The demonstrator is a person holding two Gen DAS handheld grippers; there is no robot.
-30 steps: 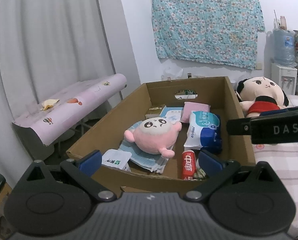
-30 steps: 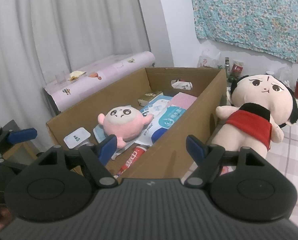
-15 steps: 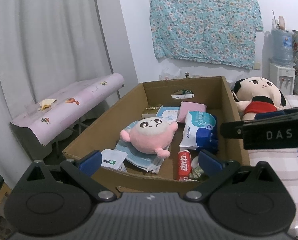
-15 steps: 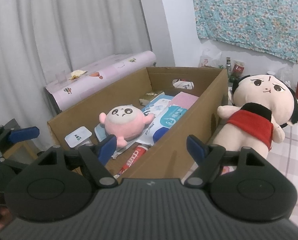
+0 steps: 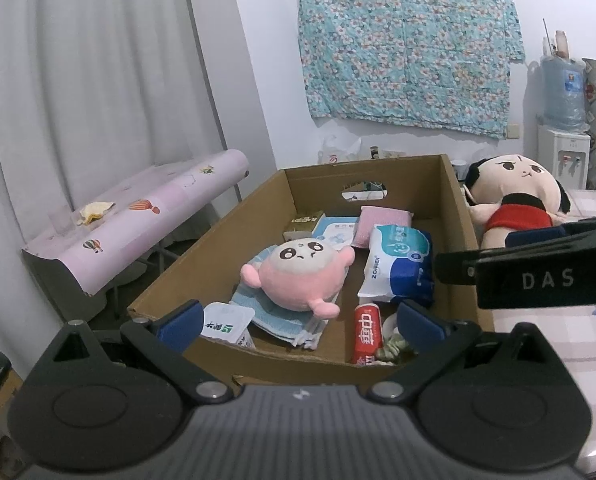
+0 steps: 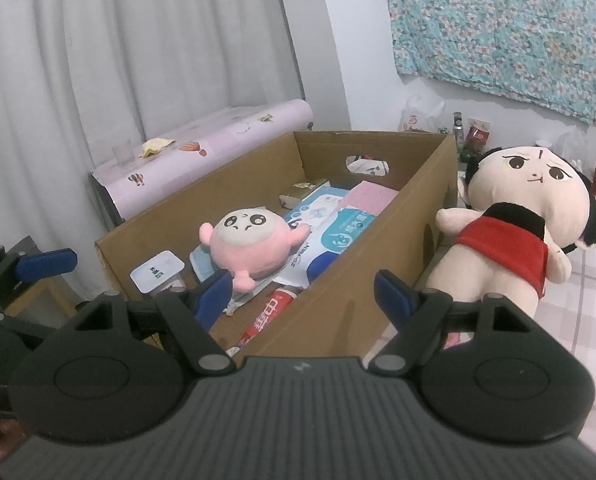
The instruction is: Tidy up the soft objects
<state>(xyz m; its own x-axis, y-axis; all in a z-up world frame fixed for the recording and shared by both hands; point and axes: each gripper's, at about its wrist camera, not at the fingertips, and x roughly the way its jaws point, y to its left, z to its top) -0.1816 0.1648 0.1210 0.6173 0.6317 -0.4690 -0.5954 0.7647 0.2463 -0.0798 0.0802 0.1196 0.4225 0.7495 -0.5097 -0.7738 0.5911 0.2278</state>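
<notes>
Both the left gripper (image 5: 298,322) and right gripper (image 6: 305,290) hover with fingers spread and empty before the cardboard box's (image 5: 457,216) near rim, the pink plush (image 5: 298,272) lying inside among packets, the big doll (image 6: 513,224) just outside its right wall.

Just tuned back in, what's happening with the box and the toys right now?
Nothing is being held. Both tools, left and right, hover open at the near end of the cardboard box. The pink plush lies inside among tissue packs, while the big doll in red sits outside, beside the box's right wall.
</notes>
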